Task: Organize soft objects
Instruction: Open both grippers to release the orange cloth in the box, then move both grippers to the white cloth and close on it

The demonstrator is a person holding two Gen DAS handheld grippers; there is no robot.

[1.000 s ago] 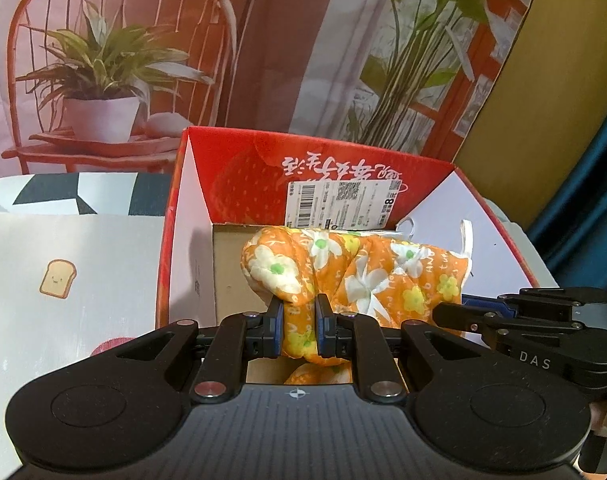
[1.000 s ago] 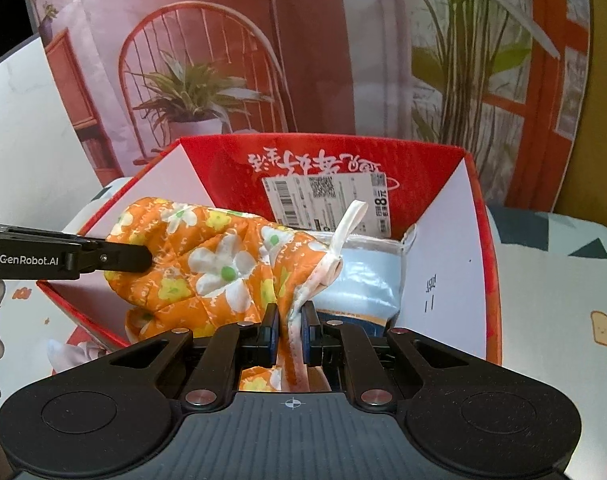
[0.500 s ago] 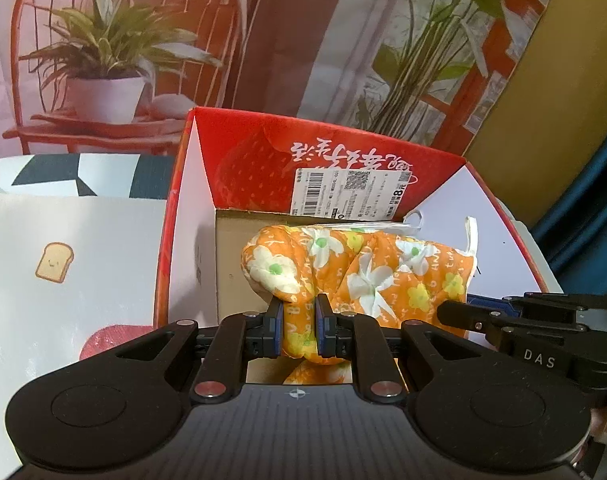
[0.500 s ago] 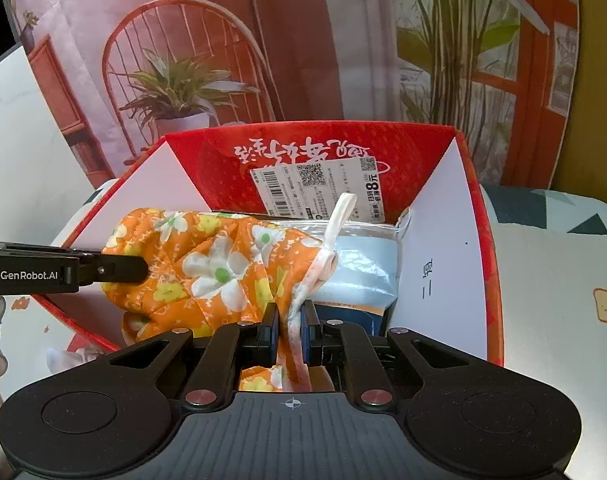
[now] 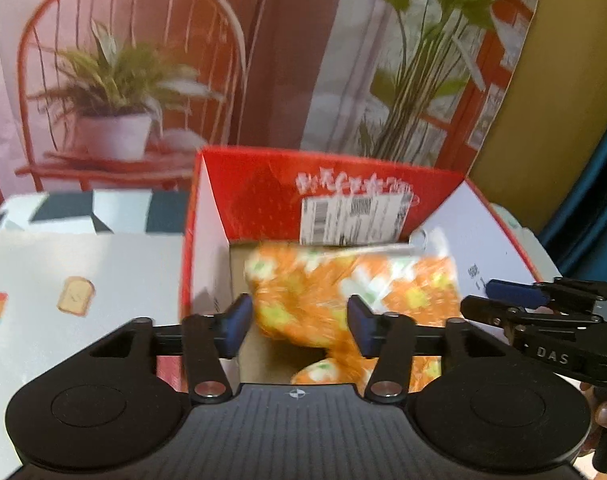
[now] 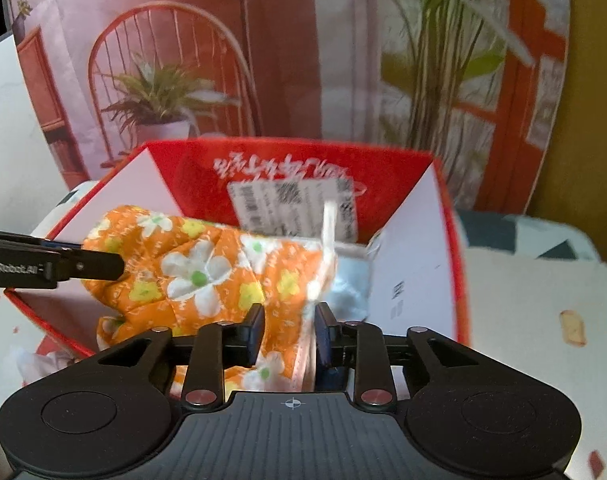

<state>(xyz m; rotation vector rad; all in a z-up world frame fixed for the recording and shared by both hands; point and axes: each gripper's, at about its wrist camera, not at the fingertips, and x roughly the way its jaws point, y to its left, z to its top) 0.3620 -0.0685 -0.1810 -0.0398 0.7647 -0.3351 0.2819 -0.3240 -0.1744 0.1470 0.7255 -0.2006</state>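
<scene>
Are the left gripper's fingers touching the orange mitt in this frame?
Apart. In the left wrist view the left gripper is open; a gap shows between its left finger and the blurred mitt, which lies in the box.

Staged tabletop set, not real room: creased printed backdrop (image 6: 223, 40) showing chair and potted plants, cartoon-toast tablecloth (image 5: 75, 280), red cardboard box (image 5: 263, 192), plain yellow wall (image 5: 563, 80) behind.

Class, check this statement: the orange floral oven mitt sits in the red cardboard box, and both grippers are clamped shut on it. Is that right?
Not quite. The orange floral oven mitt is in the red cardboard box, but neither gripper is shut: the left wrist view shows the left gripper open, and the right wrist view shows the right gripper open, jaws apart around the fabric.
</scene>
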